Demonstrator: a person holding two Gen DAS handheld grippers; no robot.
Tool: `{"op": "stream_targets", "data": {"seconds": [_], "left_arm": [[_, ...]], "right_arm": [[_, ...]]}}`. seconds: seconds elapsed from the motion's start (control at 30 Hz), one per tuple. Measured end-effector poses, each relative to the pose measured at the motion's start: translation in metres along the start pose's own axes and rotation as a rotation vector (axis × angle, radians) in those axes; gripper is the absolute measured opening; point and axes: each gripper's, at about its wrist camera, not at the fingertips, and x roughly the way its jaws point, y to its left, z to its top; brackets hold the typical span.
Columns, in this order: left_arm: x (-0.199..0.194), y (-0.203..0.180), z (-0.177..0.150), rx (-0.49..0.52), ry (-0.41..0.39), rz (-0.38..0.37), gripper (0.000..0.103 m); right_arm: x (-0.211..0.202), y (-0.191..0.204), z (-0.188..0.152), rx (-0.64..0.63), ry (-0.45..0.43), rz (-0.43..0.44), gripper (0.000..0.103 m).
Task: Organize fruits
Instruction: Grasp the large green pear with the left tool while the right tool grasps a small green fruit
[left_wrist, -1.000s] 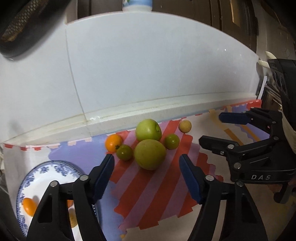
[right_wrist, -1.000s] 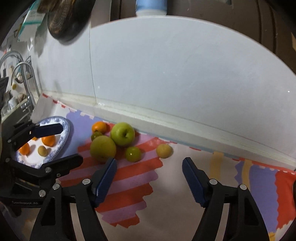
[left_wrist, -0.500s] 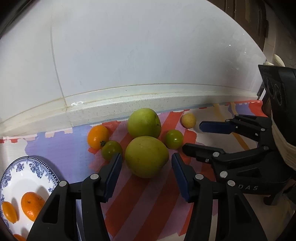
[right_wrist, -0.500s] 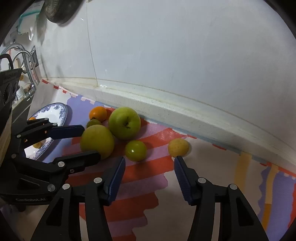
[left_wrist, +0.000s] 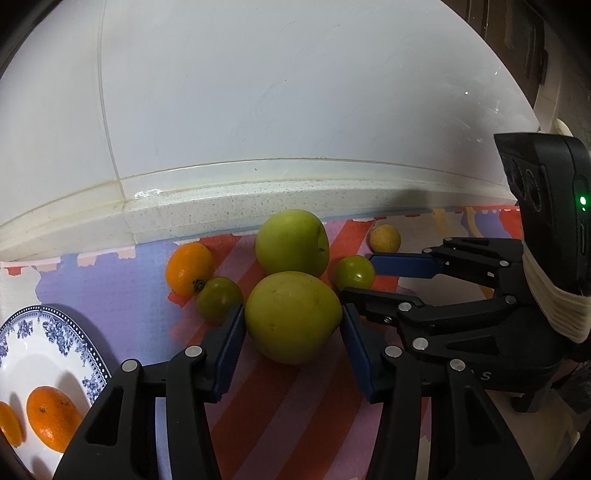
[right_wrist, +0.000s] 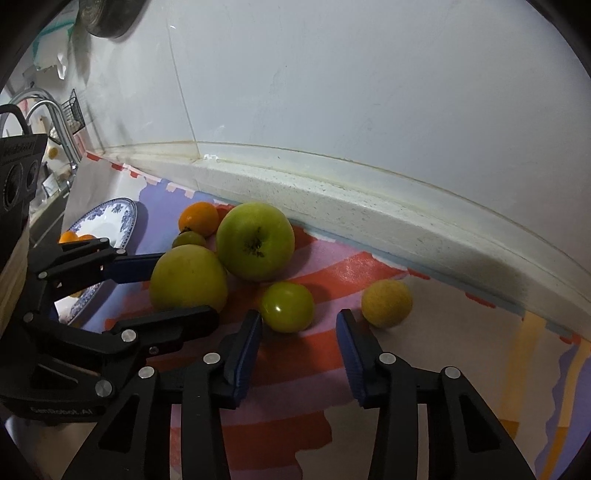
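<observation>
Now, by label:
Left gripper (left_wrist: 293, 323): jaws apart, one each side of big yellow-green fruit (left_wrist: 293, 317) at frame centre; pads close to its skin, contact can't tell.
Right gripper (right_wrist: 299, 332): jaws apart, tips low centre of its view, just short of small green fruit (right_wrist: 287, 306), not touching.
Green apple (left_wrist: 291, 243): behind the big fruit, up vs. it, near the white ledge (left_wrist: 221, 206).
Orange fruit (left_wrist: 189, 267): left of apple, w/ a 2nd small green fruit (left_wrist: 219, 298) touching it in front.
Small yellow fruit (right_wrist: 386, 302): right of centre in right view, apart from the cluster.
Plate (left_wrist: 55, 328): blue-white, lower left of left view, holds oranges (left_wrist: 53, 418).
Mat (left_wrist: 258, 413): red/purple striped, under all fruit.
</observation>
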Motion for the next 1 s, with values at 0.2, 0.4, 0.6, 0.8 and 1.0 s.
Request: {"op": "stream_targets", "data": {"seconds": [0.2,0.4,0.6,0.8,1.0], "left_arm": [[-0.005,0.003,-0.003,-0.017,0.001,0.019,0.051],[-0.011,0.002,-0.006,-0.025,-0.005,0.040,0.051],[-0.032,-0.003,-0.005,-0.024,-0.049,0.050,0.051],[-0.058,-0.007,-0.011,-0.039,-0.084,0.054,0.051],[-0.088,-0.009,-0.019,-0.055,-0.117,0.064,0.051]], "right_arm": [[0.002,0.007,0.000,-0.017,0.001,-0.001,0.031],[-0.008,0.009,-0.004,0.021,-0.009,0.001,0.031],[-0.029,0.018,-0.006,0.043,-0.034,0.004,0.031],[-0.053,0.027,-0.009,0.072,-0.065,-0.001,0.031],[-0.075,0.041,-0.014,0.092,-0.092,0.008,0.031]]}}
